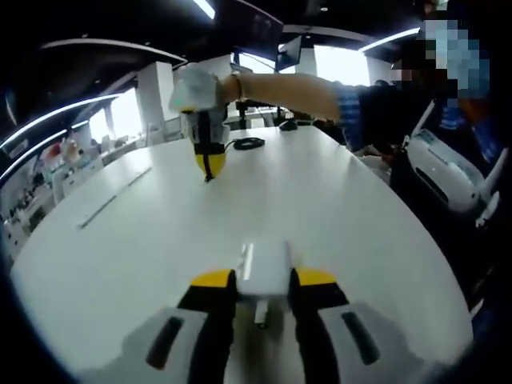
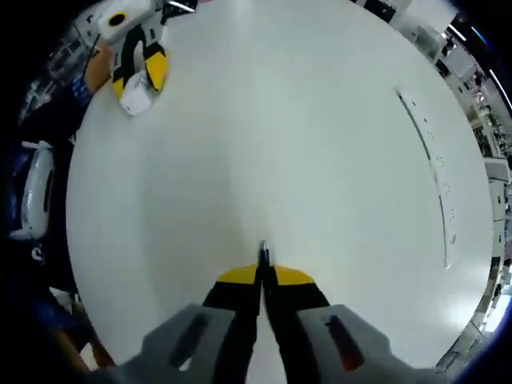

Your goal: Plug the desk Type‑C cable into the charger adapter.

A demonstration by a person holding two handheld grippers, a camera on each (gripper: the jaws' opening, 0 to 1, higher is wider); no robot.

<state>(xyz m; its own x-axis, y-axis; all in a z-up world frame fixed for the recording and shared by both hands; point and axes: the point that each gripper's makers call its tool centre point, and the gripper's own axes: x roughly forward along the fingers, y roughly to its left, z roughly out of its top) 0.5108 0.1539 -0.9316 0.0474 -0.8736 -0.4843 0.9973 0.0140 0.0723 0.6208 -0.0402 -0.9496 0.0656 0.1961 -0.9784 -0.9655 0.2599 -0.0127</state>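
My left gripper point(image 1: 264, 280) is shut on a white charger adapter point(image 1: 266, 268), holding it just above the white table point(image 1: 336, 216). Farther off, a gloved hand holds my right gripper point(image 1: 208, 160) tip-down over the table, beside a coil of black cable point(image 1: 249, 144). In the right gripper view, my right gripper point(image 2: 262, 274) is shut on the thin dark end of the Type-C cable point(image 2: 262, 254), which pokes out past the jaws. The left gripper point(image 2: 138, 66) sits at the upper left with the adapter point(image 2: 136, 100) in its jaws.
A person's sleeved arm point(image 1: 352, 100) reaches across from the right. A white chair point(image 1: 440, 168) stands at the table's right side. A long thin slot point(image 2: 432, 160) runs along one side of the table point(image 2: 280, 136). Office desks lie beyond.
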